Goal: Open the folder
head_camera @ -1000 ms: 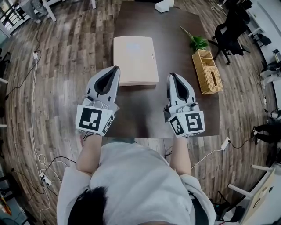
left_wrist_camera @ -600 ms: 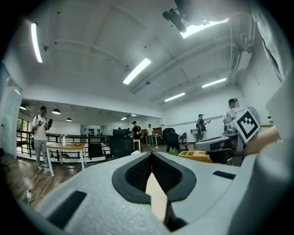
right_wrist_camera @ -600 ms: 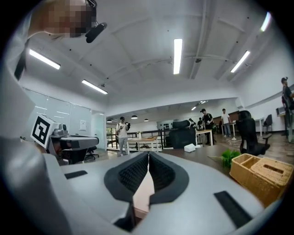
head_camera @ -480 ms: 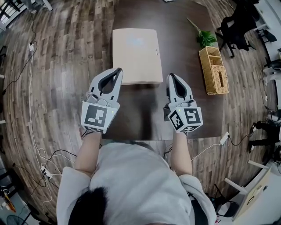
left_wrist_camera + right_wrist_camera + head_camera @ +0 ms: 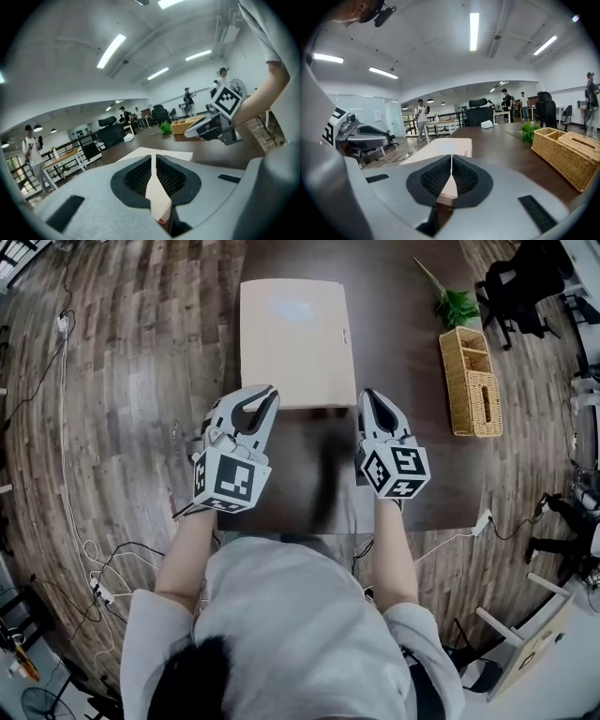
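A closed beige folder (image 5: 292, 338) lies flat on the dark brown table (image 5: 398, 352), with its near edge toward me. My left gripper (image 5: 268, 392) is shut and empty, its tips just at the folder's near left corner. My right gripper (image 5: 367, 396) is also shut and empty, just off the near right corner. In the left gripper view the jaws (image 5: 152, 157) meet in front of the folder (image 5: 161, 153), and the right gripper (image 5: 211, 129) shows beyond. In the right gripper view the closed tips (image 5: 451, 157) point at the folder (image 5: 443, 147).
A wicker basket (image 5: 472, 381) stands at the table's right edge with a green plant (image 5: 457, 307) behind it. Cables (image 5: 66, 427) trail over the wooden floor on the left. Black office chairs (image 5: 525, 277) stand at the far right. People stand in the background of both gripper views.
Both grippers have moved forward toward the folder's near edge. The left one has swung its tips rightward toward the near left corner. Both stayed shut.
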The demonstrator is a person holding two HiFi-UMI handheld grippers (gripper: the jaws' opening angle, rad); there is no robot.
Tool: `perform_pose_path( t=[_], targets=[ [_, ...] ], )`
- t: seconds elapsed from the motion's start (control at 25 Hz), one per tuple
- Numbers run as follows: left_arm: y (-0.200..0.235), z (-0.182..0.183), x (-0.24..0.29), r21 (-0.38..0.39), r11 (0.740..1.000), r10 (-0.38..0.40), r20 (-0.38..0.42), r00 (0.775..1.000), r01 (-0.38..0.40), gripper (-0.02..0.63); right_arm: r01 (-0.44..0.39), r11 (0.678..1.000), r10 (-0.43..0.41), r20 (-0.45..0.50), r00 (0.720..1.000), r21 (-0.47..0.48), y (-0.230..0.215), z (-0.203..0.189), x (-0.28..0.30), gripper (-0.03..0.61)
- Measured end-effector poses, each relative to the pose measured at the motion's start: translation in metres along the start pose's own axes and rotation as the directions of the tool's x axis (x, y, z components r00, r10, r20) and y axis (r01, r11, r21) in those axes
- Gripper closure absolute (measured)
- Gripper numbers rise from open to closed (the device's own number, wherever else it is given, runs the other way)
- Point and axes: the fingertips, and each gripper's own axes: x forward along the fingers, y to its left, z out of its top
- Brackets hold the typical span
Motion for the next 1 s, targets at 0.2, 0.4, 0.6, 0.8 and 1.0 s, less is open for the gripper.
perform_pose_path(
  t=[0.2,0.4,0.6,0.8,1.0],
  targets=[
    [-0.022,-0.023,0.017,0.199,0.978,-0.039,-0.114,0.993,0.061,0.603,-0.004,1.0,0.004,-0.059,0.998,0.005,-0.008,-0.021,0.014,0.566],
    [-0.041,-0.049,0.03,0.312,0.939,-0.079,-0.209,0.975,0.143,0.578,-0.001,1.0,0.001,-0.101,0.995,-0.001,-0.011,-0.036,0.026,0.566],
    [-0.054,-0.067,0.041,0.392,0.898,-0.088,-0.285,0.954,0.2,0.528,0.0,1.0,-0.001,-0.116,0.993,-0.009,-0.012,-0.039,0.031,0.566],
    [-0.056,-0.077,0.053,0.45,0.87,-0.049,-0.33,0.943,0.202,0.525,0.01,1.0,-0.012,-0.131,0.991,-0.014,-0.018,-0.044,0.035,0.566],
    [-0.053,-0.084,0.058,0.481,0.854,-0.012,-0.366,0.931,0.2,0.525,0.018,1.0,-0.021,-0.151,0.988,-0.019,-0.022,-0.05,0.038,0.566]
  ],
)
